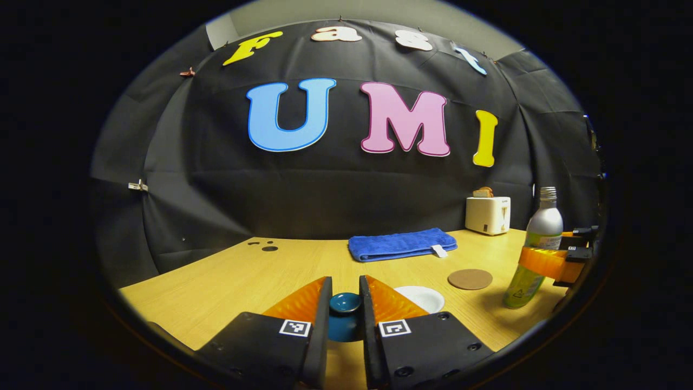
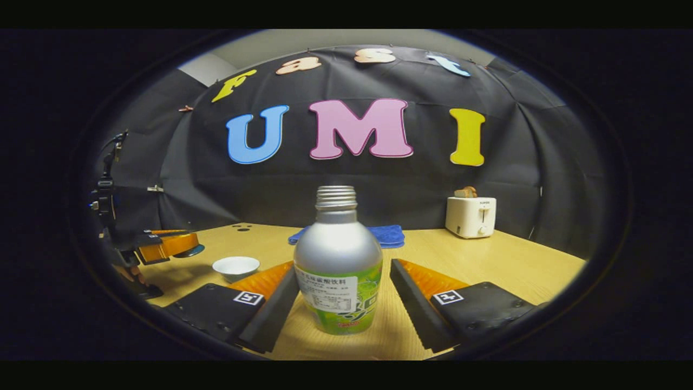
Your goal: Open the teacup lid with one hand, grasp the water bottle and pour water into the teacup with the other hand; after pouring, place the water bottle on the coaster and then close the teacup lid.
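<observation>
Left gripper (image 1: 345, 303) fingers clamp teacup lid (image 1: 345, 302). Right gripper (image 2: 342, 287) fingers spread wide, flanking upright water bottle (image 2: 338, 260) on desk (image 2: 520, 265), contact none.

Black cloth wall (image 1: 335, 195); pale wood table (image 1: 216, 281); dim light

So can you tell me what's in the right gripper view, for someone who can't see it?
An uncapped silver and green water bottle stands on a wooden table between the right gripper's open fingers. Behind are a white teacup, a blue towel and a white toaster.
</observation>
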### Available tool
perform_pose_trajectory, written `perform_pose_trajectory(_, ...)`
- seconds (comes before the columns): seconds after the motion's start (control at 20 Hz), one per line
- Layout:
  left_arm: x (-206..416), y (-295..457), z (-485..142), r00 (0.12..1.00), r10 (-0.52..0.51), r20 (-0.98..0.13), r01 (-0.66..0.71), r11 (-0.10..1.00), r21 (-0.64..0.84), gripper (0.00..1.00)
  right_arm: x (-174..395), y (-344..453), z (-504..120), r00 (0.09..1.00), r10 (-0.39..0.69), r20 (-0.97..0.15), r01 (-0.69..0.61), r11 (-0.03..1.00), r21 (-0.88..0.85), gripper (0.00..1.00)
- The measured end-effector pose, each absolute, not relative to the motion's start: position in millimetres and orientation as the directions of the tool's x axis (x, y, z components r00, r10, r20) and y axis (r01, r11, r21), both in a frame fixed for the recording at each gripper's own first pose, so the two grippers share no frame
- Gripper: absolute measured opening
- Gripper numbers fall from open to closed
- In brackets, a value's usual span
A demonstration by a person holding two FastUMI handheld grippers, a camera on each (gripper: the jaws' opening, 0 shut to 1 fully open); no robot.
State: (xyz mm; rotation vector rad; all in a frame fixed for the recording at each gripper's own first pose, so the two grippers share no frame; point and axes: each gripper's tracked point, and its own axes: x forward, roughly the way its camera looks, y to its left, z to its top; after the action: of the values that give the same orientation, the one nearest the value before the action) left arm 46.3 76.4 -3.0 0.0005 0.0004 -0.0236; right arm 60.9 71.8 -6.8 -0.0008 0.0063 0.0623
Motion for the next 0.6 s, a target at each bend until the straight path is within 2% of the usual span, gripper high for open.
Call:
perform_pose_trajectory(0.1,53.8,83.8,-3.5,0.999,-0.038,-0.001,0.038,0.999,0.000,0.31,62.6,72.7,-6.8,0.998,0.058,-0.007,-0.058,0.998,-0.001,0.82)
perform_pose_trajectory(0.4,69.4,116.4,-4.6,1.000,-0.025,-0.002,0.025,1.000,0.000,0.32,72.9,92.9,-8.1,0.987,0.157,-0.013,-0.157,0.988,0.003,0.83)
perform_pose_trajectory(0.55,69.0,126.4,-4.4,1.000,-0.012,-0.001,0.012,1.000,0.000,0.34,77.6,95.8,-8.5,0.983,0.182,-0.018,-0.182,0.983,-0.002,0.78)
perform_pose_trajectory(0.6,69.1,126.5,-4.9,1.000,-0.014,0.000,0.014,1.000,0.000,0.31,80.1,96.5,-8.7,0.982,0.189,-0.020,-0.189,0.982,-0.019,0.76)
